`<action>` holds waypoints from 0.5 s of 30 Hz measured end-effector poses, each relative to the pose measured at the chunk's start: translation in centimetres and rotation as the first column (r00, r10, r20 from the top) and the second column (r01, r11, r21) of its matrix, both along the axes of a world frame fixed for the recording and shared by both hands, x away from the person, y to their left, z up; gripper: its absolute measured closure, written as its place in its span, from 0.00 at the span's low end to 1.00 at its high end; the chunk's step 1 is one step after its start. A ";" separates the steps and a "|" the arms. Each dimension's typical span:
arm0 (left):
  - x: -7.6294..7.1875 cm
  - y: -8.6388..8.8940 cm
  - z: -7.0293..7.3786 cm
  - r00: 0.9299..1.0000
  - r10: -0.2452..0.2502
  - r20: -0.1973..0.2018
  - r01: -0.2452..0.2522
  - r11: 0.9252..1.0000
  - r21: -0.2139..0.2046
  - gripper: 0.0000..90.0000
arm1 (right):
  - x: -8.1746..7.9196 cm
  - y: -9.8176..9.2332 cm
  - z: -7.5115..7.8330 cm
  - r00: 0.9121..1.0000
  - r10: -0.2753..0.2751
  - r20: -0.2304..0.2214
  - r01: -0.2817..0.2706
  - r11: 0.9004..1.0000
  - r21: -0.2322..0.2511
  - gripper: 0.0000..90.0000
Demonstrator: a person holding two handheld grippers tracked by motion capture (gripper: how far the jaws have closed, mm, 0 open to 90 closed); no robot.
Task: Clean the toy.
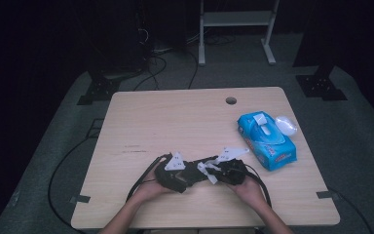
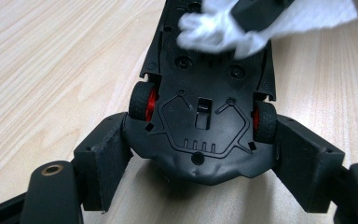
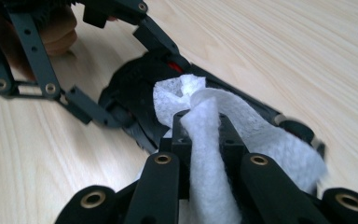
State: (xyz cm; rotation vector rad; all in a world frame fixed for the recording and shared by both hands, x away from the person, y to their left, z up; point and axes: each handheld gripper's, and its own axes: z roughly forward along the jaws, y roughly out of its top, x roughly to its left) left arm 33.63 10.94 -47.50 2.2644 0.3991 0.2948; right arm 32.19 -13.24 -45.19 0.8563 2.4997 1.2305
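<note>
A black toy car (image 2: 200,140) with red wheel hubs lies belly-up, and my left gripper (image 2: 203,156) is shut on it, one pad against each flank by the wheels. My right gripper (image 3: 204,126) is shut on a white wipe (image 3: 209,121), which is bunched at the fingertips and pressed onto the car's underside (image 3: 130,88). From above, both grippers meet near the table's front edge: the left gripper (image 1: 187,179) at the left, the right gripper (image 1: 213,173) opposite it, and the wipe (image 1: 207,170) between them. In the right gripper view, the left gripper (image 3: 121,74) clasps the car's far end.
A blue pack of wet wipes (image 1: 266,140) lies at the table's right with its flap raised, and a pale rounded object (image 1: 286,125) sits beside it. The wooden table (image 1: 175,117) has a cable hole (image 1: 231,100) near its far edge. Cables trail from both grippers.
</note>
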 end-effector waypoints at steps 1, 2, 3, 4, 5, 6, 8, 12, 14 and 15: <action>0.0 -0.1 0.0 1.000 -0.003 0.007 0.003 1.000 0.008 0.27 | -0.1 -0.2 0.0 1.000 -0.002 -0.002 0.002 1.000 0.004 0.90; -0.1 -0.1 0.0 1.000 -0.003 0.010 0.003 1.000 0.005 0.27 | -0.5 -0.1 -0.1 1.000 0.000 -0.007 0.000 1.000 0.011 0.90; -0.1 -0.2 0.0 1.000 -0.002 0.010 0.002 1.000 0.003 0.27 | -0.6 0.2 -0.2 1.000 0.018 -0.010 -0.017 1.000 0.016 0.90; -0.1 -0.2 0.0 1.000 -0.001 0.009 0.001 1.000 0.003 0.27 | -0.8 0.7 -0.3 0.999 0.034 -0.016 -0.033 0.999 0.024 0.90; -0.1 -0.2 0.0 1.000 -0.002 0.009 0.002 1.000 0.005 0.27 | -1.0 1.4 -0.4 0.998 0.059 -0.018 -0.059 0.998 0.027 0.90; -0.2 -0.2 0.0 1.000 -0.003 0.013 0.002 1.000 0.012 0.27 | -1.2 2.2 -0.5 0.996 0.084 -0.016 -0.084 0.996 0.029 0.90; -0.2 -0.1 -0.1 1.000 -0.004 0.015 0.004 1.000 0.016 0.27 | -1.4 3.4 -0.4 0.994 0.111 0.008 -0.111 0.994 0.001 0.90; -0.3 0.0 0.0 1.000 -0.008 0.016 0.007 1.000 0.013 0.27 | -0.6 2.2 -0.1 0.999 0.049 0.024 -0.048 0.999 -0.016 0.90; -0.2 0.0 0.0 1.000 -0.009 0.015 0.009 1.000 0.008 0.27 | -0.3 1.3 0.0 1.000 0.013 0.018 -0.012 1.000 -0.012 0.90; -0.2 -0.1 0.0 1.000 -0.012 0.017 0.011 1.000 0.008 0.27 | -0.3 1.0 0.0 1.000 0.003 0.018 -0.003 1.000 -0.010 0.90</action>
